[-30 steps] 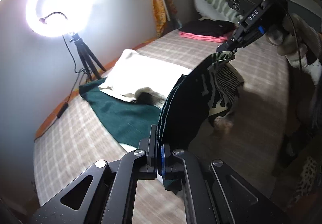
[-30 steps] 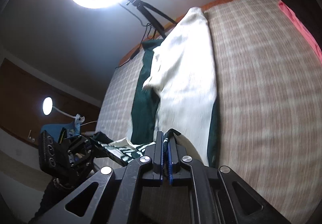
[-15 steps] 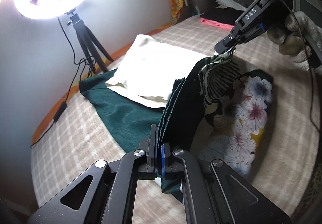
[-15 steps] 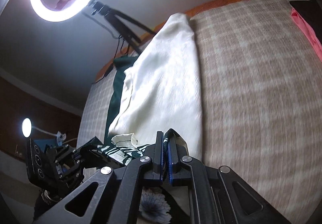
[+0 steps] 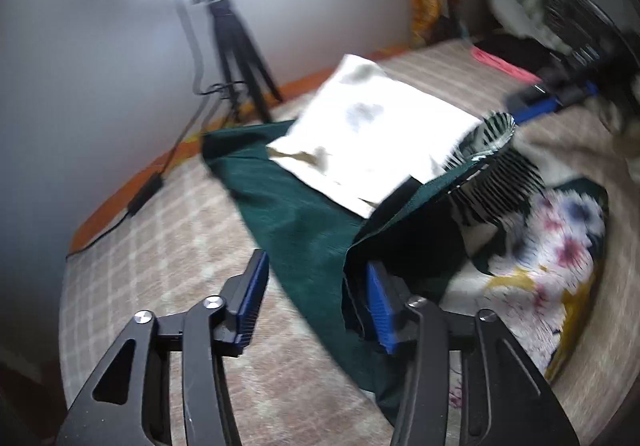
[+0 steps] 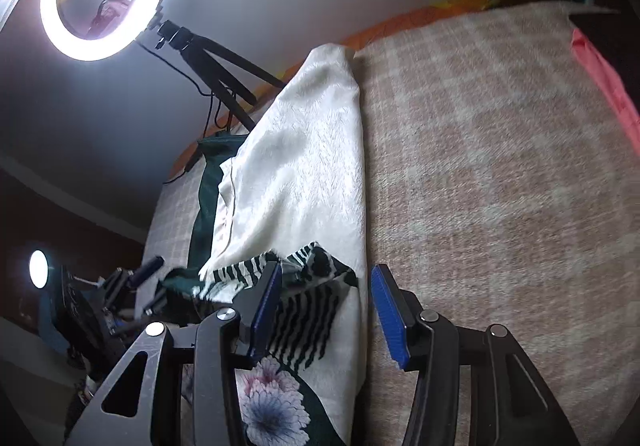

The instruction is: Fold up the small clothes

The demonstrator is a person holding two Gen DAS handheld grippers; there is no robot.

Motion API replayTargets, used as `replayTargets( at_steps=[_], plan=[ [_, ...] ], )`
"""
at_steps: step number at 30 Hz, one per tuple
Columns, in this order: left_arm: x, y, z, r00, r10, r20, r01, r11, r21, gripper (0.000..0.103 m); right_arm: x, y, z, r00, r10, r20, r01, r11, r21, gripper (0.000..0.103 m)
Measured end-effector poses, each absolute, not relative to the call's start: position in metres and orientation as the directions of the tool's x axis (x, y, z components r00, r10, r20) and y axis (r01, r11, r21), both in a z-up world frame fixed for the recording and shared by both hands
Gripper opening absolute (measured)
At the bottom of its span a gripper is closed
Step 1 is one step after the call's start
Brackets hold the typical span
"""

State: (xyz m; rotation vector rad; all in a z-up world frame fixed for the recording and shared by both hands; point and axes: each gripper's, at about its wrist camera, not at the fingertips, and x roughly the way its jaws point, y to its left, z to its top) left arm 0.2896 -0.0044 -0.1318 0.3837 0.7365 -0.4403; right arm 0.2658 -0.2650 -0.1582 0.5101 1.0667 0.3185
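Both your hand-held grippers have just sprung open: left [image 5: 316, 304], right [image 6: 326, 310]. The patterned garment [image 6: 308, 298] drops onto the bed [image 6: 500, 185], beside the white cloth [image 6: 304, 149].

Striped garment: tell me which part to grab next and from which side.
Grip the raised striped edge of the striped garment, coming down from above on the white cloth's side. That edge stands up off the bed in a loose curl, so jaws can close across it. Both the left gripper and right gripper have just been opening and grip nothing.
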Motion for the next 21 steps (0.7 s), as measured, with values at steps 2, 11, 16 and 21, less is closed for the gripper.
replayTargets(
  at_steps=[2, 11, 16, 21],
  plan=[
    [0.292, 0.002, -0.13, 0.668, -0.232, -0.707, 0.484, 0.857, 0.177, 0.051, 0.258, -0.261, -0.155, 0.447, 0.474, -0.758, -0.031, 0.856, 0.517, 0.05],
    [0.273, 0.035, -0.12, 0.655, -0.252, -0.712, 0.454, 0.885, 0.105, 0.051, 0.208, -0.243, -0.168, 0.337, 0.409, -0.848, -0.116, 0.912, 0.393, 0.05],
    [0.241, 0.045, -0.133, 0.563, -0.319, -0.762, 0.473, 0.881, -0.019, 0.051, 0.186, -0.242, -0.171, 0.303, 0.414, -0.858, -0.121, 0.91, 0.397, 0.034],
    [0.225, 0.033, -0.143, 0.536, -0.328, -0.778, 0.478, 0.878, -0.04, 0.051, 0.175, -0.238, -0.172, 0.316, 0.397, -0.862, -0.112, 0.918, 0.382, 0.001]
  ],
)
